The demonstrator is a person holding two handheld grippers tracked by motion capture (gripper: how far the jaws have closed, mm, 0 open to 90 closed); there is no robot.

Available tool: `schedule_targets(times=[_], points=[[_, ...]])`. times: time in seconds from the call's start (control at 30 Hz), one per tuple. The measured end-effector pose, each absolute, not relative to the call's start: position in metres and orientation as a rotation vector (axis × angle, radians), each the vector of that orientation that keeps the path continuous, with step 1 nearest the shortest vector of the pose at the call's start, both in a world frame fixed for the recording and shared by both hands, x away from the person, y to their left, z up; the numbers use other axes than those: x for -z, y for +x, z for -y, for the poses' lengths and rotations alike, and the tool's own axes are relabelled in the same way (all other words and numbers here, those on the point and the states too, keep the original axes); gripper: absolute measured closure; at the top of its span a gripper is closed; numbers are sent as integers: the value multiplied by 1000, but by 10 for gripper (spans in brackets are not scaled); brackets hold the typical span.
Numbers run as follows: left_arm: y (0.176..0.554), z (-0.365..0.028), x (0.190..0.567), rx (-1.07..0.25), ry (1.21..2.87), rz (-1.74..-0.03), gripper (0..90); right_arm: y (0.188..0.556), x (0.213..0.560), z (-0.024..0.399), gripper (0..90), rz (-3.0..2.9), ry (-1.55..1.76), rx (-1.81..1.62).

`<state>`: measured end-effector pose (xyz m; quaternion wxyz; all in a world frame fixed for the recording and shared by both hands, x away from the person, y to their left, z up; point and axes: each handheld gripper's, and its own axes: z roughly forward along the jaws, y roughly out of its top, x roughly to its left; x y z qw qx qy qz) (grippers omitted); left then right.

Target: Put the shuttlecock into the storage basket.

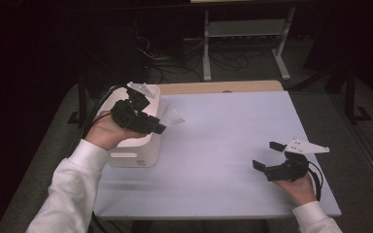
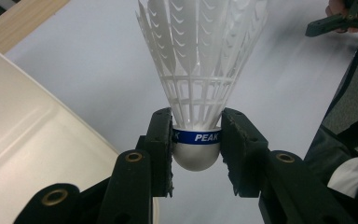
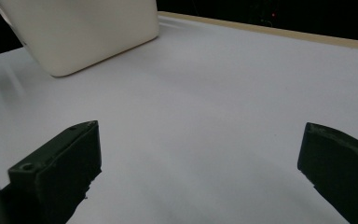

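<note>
shuttlecock (image 2: pixel 200 79) feather tips cut off; box (image 3: pixel 81 32) top cropped

"PEAK" in white on the shuttlecock's (image 2: pixel 196 70) blue band (image 2: pixel 196 136)

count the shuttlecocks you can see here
1. The white shuttlecock is clamped by its cork base in the left gripper, beside the cream bin. More could lie hidden inside the bin.

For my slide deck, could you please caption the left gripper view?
Left gripper fingers clamp a white shuttlecock at its blue-banded cork, above the white table.
</note>
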<state>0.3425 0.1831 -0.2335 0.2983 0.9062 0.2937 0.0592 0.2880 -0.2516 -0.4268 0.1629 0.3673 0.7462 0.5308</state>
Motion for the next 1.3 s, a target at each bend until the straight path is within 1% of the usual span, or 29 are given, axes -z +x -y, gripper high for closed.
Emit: schedule_targets(times=[0.43,0.93,1.3], points=[[346,-201,225,-169,2396,-809,647,288,427,252,0,-2129,1048,-1516],[352,-220,217,-170,2425,-814,647,288,427,251,0,-2131,1048,-1513],[355,-234,216,-151,2451,-847,647,288,427,251,0,-2134,1055,-1515]])
